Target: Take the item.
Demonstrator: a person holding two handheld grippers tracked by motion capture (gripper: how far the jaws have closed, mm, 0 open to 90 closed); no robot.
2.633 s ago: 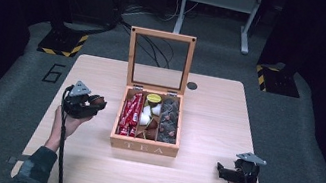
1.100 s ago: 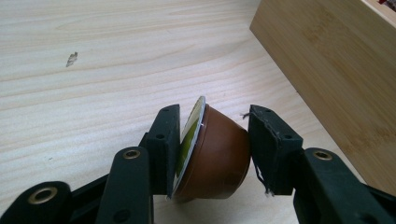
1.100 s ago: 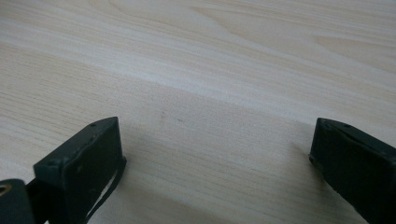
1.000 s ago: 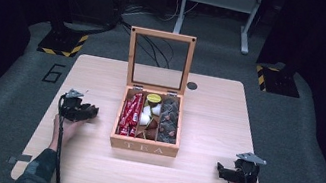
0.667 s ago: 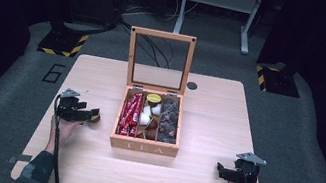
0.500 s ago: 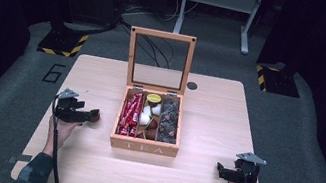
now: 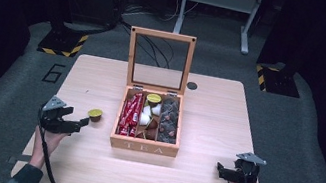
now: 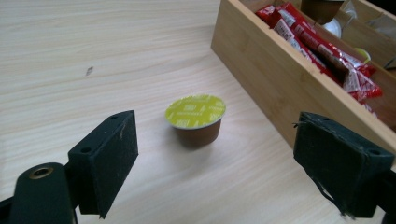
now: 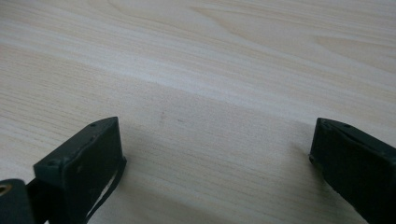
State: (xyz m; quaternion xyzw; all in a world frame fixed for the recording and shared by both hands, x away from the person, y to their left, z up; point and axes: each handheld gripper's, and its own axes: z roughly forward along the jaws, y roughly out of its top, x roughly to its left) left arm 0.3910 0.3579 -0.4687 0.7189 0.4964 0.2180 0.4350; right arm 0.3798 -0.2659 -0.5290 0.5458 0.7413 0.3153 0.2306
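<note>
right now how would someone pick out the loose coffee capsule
Find the open wooden tea box mid-table. Just left of it, a small brown capsule stands alone on the bare wood. Unlike the capsules inside the box, it sits outside, yellow-green lid up, ahead of the open left tongs.

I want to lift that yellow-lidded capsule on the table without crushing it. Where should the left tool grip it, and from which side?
Grip the brown cup wall of the capsule just under the lid's rim, coming straight ahead from where the left tool now sits. The capsule stands upright, apart from the tea box, and lies ahead of the wide-open jaws, roughly midway, so they could likely close across its round sides.
</note>
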